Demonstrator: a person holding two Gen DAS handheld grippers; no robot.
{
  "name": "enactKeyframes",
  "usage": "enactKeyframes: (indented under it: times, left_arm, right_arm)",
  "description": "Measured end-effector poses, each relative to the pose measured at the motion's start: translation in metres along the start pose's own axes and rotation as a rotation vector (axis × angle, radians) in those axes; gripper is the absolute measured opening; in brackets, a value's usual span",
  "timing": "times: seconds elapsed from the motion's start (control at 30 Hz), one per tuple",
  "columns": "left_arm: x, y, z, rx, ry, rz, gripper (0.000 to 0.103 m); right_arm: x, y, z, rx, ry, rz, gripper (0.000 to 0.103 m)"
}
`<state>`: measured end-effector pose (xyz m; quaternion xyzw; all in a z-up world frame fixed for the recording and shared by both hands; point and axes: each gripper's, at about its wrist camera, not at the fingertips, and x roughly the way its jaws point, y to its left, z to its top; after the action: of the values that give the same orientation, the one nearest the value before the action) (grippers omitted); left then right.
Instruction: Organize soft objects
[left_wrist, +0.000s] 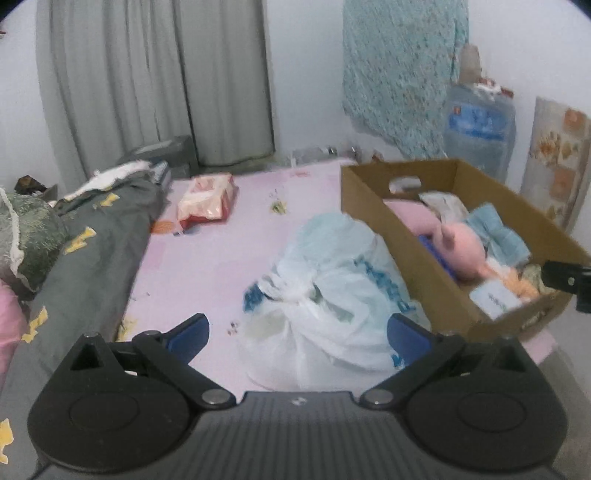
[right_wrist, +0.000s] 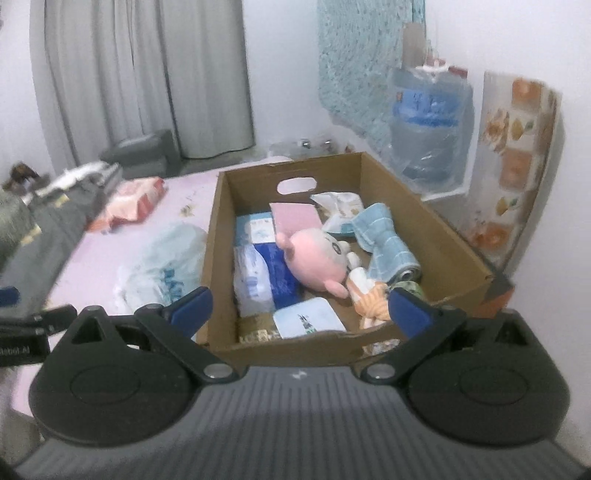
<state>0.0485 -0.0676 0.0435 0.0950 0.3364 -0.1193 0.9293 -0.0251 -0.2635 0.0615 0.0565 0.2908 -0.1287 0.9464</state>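
A cardboard box (right_wrist: 436, 229) stands on the pink bed sheet (left_wrist: 207, 251). It holds a pink plush toy (right_wrist: 314, 258), a rolled blue towel (right_wrist: 388, 243), an orange striped plush (right_wrist: 373, 299), blue and white tissue packs (right_wrist: 266, 277) and a pink pad (right_wrist: 293, 216). The box also shows in the left wrist view (left_wrist: 402, 251). A white and blue plastic bag (left_wrist: 332, 295) lies left of the box. My left gripper (left_wrist: 297, 334) is open and empty, just in front of the bag. My right gripper (right_wrist: 299, 308) is open and empty over the box's near edge.
A red wet-wipes pack (left_wrist: 207, 201) lies far on the sheet. A grey blanket with yellow marks (left_wrist: 88, 254) lies along the left. A large water bottle (right_wrist: 428, 125) and a floral panel (right_wrist: 517, 162) stand at the right wall. Grey curtains (left_wrist: 155, 81) hang behind.
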Motion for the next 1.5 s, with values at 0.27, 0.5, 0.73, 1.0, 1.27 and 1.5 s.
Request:
enactKeyframes:
  times: [0.27, 0.5, 0.73, 1.0, 1.27, 1.5]
  left_arm:
    - [0.018, -0.003, -0.009, -0.106, 0.135, -0.076, 0.103]
    - [0.02, -0.004, -0.005, -0.117, 0.126, -0.063, 0.103]
    - [0.024, -0.004, -0.003, -0.123, 0.128, -0.061, 0.103]
    - [0.024, -0.005, -0.003, -0.124, 0.129, -0.057, 0.103]
    - [0.025, -0.008, -0.003, -0.118, 0.13, -0.056, 0.103]
    - [0.026, -0.01, -0.003, -0.116, 0.138, -0.06, 0.103]
  right_arm:
    - [0.011, 0.02, -0.009, -0.038, 0.117, 0.026, 0.102]
    - [0.028, 0.029, -0.011, -0.069, 0.188, 0.041, 0.102]
    - [0.037, 0.028, -0.008, -0.036, 0.213, 0.063, 0.102]
    - [0.033, 0.031, -0.007, -0.045, 0.205, 0.068, 0.102]
    - [0.033, 0.03, -0.007, -0.033, 0.208, 0.07, 0.102]
    - [0.034, 0.025, -0.009, -0.01, 0.219, 0.074, 0.102]
